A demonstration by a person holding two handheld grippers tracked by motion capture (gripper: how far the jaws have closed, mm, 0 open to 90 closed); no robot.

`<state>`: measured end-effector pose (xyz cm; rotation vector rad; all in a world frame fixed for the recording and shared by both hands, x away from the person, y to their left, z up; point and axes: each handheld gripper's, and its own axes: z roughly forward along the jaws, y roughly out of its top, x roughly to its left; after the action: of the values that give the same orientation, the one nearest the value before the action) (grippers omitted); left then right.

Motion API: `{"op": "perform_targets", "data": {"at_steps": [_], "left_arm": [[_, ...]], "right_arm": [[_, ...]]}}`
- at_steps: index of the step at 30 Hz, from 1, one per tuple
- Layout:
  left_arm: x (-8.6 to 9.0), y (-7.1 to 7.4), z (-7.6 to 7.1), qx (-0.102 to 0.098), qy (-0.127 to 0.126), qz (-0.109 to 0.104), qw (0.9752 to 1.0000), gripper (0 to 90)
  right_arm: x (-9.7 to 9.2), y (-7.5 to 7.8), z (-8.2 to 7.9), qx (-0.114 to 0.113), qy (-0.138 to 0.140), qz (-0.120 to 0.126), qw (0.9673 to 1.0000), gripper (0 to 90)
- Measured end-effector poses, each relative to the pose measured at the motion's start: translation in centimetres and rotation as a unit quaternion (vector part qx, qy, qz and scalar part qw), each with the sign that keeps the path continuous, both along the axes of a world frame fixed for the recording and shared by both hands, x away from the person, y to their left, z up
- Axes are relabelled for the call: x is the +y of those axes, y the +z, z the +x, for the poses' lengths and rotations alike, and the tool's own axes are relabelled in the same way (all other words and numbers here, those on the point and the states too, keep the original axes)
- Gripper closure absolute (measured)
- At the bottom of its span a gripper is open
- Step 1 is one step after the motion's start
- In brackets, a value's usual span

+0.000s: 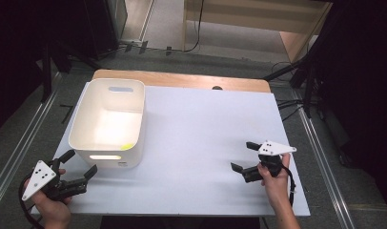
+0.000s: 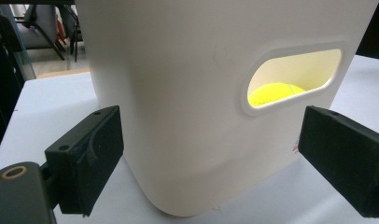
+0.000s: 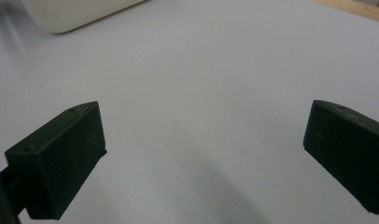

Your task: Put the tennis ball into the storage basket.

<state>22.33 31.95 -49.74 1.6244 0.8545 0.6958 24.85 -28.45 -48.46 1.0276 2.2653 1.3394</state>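
Observation:
A white plastic bin [image 1: 108, 123] stands on the left part of the white table [image 1: 201, 129]. A yellow-green ball [image 1: 127, 146] lies inside it near the front wall; in the left gripper view the ball [image 2: 274, 92] shows through the bin's [image 2: 178, 107] handle slot. My left gripper [image 1: 80, 164] is open at the table's front left corner, just short of the bin's near wall, with nothing between its fingers [image 2: 87, 161]. My right gripper [image 1: 243, 156] is open over bare table at the front right, holding nothing.
A wooden strip [image 1: 182, 78] runs along the table's far edge. Black stands and cables [image 1: 301, 81] rise at the right, and dark equipment sits at the back left. A corner of the bin [image 3: 71, 14] shows at the top left of the right gripper view.

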Motion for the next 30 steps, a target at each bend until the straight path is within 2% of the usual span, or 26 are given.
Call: {"op": "perform_targets", "data": {"at_steps": [22, 30], "left_arm": [[0.0, 0.0, 0.0, -0.001, 0.0, 0.001, 1.0, 7.3], [0.0, 0.0, 0.0, -0.002, 0.0, 0.0, 1.0, 7.3]], "right_arm": [[-3.6, -1.3, -2.2, -0.003, -0.044, 0.023, 0.9988, 0.0], [-4.6, -1.6, -2.8, -0.011, -0.059, 0.034, 0.9977, 0.0]]}}
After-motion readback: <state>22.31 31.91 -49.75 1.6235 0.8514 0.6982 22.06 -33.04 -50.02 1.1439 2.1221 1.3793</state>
